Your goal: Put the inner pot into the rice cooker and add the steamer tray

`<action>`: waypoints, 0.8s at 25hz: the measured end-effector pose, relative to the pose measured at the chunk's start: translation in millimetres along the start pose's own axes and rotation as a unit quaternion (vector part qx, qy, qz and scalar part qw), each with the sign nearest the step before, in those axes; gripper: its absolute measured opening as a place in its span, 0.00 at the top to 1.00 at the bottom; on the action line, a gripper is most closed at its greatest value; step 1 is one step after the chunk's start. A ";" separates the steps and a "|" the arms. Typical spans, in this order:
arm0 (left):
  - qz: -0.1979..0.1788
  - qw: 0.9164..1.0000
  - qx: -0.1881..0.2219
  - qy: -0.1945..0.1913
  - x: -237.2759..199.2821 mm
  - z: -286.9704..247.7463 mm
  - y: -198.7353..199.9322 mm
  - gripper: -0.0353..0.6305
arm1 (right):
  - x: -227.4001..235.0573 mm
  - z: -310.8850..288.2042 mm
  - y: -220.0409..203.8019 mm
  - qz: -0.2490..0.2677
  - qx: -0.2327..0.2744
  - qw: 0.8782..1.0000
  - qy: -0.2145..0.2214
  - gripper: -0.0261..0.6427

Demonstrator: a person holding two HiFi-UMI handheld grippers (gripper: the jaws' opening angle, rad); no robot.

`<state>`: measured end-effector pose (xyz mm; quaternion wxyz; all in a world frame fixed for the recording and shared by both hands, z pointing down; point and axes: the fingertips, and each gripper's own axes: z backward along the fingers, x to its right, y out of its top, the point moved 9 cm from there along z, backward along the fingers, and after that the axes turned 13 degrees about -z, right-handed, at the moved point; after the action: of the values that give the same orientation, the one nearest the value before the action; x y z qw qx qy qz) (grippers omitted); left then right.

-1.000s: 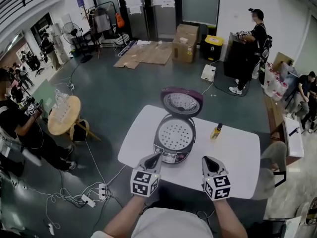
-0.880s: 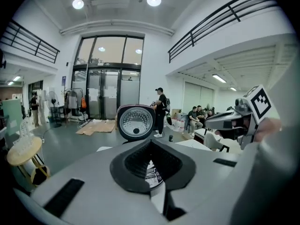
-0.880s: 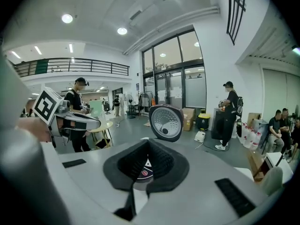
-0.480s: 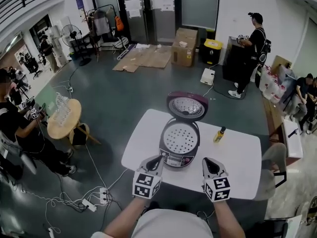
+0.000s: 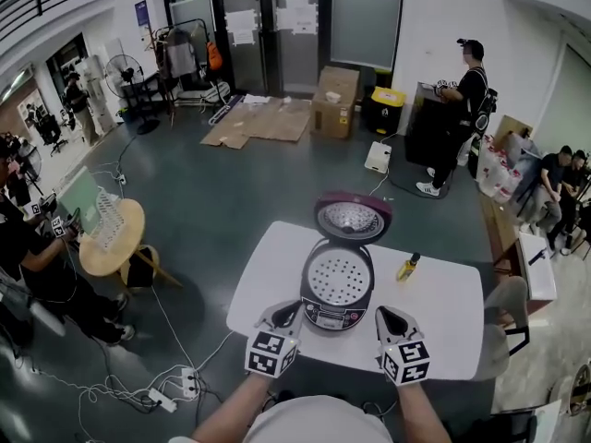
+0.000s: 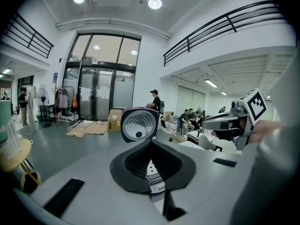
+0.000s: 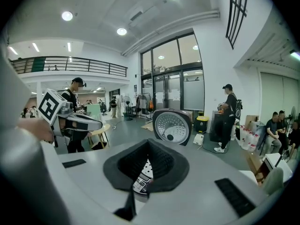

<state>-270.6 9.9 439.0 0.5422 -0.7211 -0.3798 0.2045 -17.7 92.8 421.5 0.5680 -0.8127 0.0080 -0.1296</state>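
Left gripper [image 5: 292,308] and right gripper [image 5: 388,314] bear black-and-white square markers [image 5: 270,354].

Steamer tray [image 5: 337,276] covers rice cooker [image 5: 325,315] inside, anything under it hidden. Small bottle [image 5: 407,267] mid-right: label too small to read.

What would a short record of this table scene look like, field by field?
Surface: white table
Main item: rice cooker, lid raised
Inside it: perforated steamer tray
Beside it: yellow bottle, upright, not touching the cooker
Left: left gripper, jaws shut, empty
Right: right gripper, jaws shut, empty
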 end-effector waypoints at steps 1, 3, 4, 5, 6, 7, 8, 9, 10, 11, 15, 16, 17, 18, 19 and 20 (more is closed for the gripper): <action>0.003 1.000 -0.001 -0.002 -2.6 -0.6 -1.1 0.92 | -0.9 -1.9 0.6 0.003 -0.002 1.000 -0.002 0.94; 0.007 1.000 -0.002 -0.006 -6.1 -2.6 -3.3 0.92 | -1.8 -5.5 0.8 0.005 -0.004 1.000 -0.005 0.94; 0.008 1.000 -0.003 -0.009 -7.3 -3.7 -4.4 0.92 | -2.2 -7.0 0.8 0.003 -0.004 1.000 -0.005 0.94; 0.008 1.000 -0.003 -0.011 -8.4 -4.6 -5.3 0.92 | -2.8 -8.2 1.1 0.002 -0.003 1.000 -0.006 0.94; 0.009 1.000 -0.004 -0.012 -9.4 -5.2 -5.7 0.92 | -3.5 -9.0 1.4 0.000 -0.002 1.000 -0.006 0.94; 0.009 1.000 -0.004 -0.013 -10.1 -5.5 -6.0 0.92 | -4.3 -9.6 1.5 -0.001 0.000 1.000 -0.006 0.94; 0.010 1.000 -0.003 -0.014 -10.6 -5.7 -6.3 0.92 | -5.0 -10.0 1.3 -0.003 0.001 1.000 -0.006 0.94; 0.010 1.000 -0.003 -0.015 -10.9 -6.0 -6.8 0.92 | -5.5 -10.2 0.9 -0.006 0.001 1.000 -0.005 0.94; 0.011 1.000 -0.003 -0.016 -11.1 -6.3 -7.3 0.92 | -5.7 -10.3 0.3 -0.008 0.001 1.000 -0.004 0.94; 0.012 1.000 -0.003 -0.017 -11.3 -6.6 -7.8 0.92 | -5.9 -10.2 -0.2 -0.010 0.001 1.000 -0.003 0.94; 0.013 1.000 -0.004 -0.018 -13.9 -5.4 -6.5 0.92 | -7.7 -10.0 1.7 -0.010 -0.001 1.000 -0.004 0.94; 0.013 1.000 -0.003 -0.017 -14.6 -4.8 -5.9 0.92 | -8.4 -10.1 2.8 -0.008 0.000 1.000 -0.004 0.94; 0.013 1.000 -0.002 -0.017 -14.7 -4.1 -5.6 0.93 | -8.9 -9.9 3.6 -0.007 0.001 1.000 -0.004 0.94; 0.013 1.000 -0.002 -0.017 -14.2 -3.7 -5.5 0.92 | -8.9 -9.4 4.0 -0.006 0.002 1.000 -0.003 0.94; 0.013 1.000 -0.001 -0.017 -13.3 -3.5 -5.7 0.92 | -8.7 -8.8 3.9 -0.007 0.003 1.000 -0.002 0.94; 0.014 1.000 -0.001 -0.017 -12.5 -3.7 -6.1 0.92 | -8.4 -8.5 3.4 -0.007 0.003 1.000 -0.001 0.94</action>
<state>-277.8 -1.2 444.4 0.5318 -0.7232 -0.3793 0.2241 -27.2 85.1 419.4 0.5694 -0.8113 0.0013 -0.1328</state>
